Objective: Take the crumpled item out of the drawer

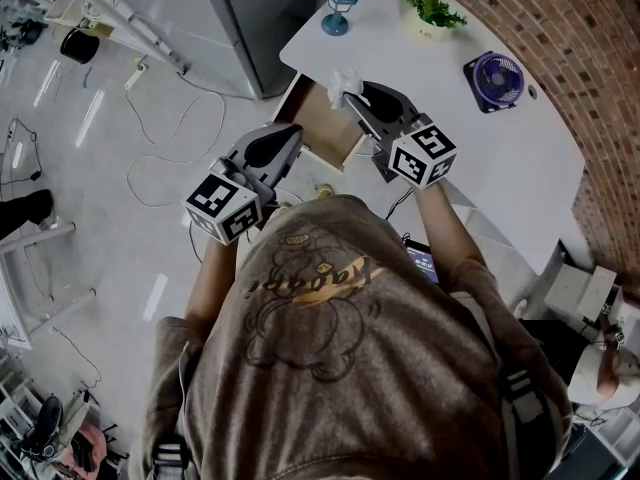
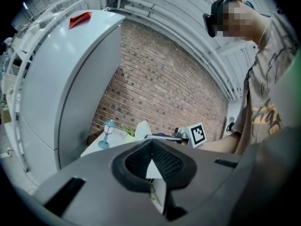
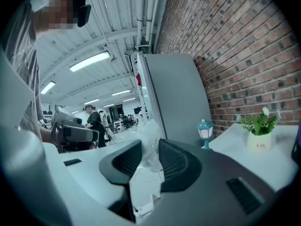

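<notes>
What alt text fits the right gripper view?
The right gripper holds a crumpled white item between its jaws. Behind stand a grey cabinet, a small blue lamp and a potted plant on a white table, by a brick wall.

White surface (image 1: 500,158) fills upper right of head view, w/ brick wall (image 1: 600,58) curving along its far edge. On it: small blue lamp (image 1: 340,10) at top centre, potted green plant (image 1: 432,8) just right of lamp, purple fan (image 1: 497,78) further right, apart from both. Big grey cabinet (image 1: 210,18) at top, left of the surface. Grey floor (image 1: 90,268) on left side w/ loose cables (image 1: 150,158) trailing across it. Right gripper view: bg person in dark top (image 3: 95,122) mid-left, ceiling strip lights (image 3: 89,61) upper left. Left gripper view: red tag (image 2: 80,19) atop cabinet, upper left.
</notes>
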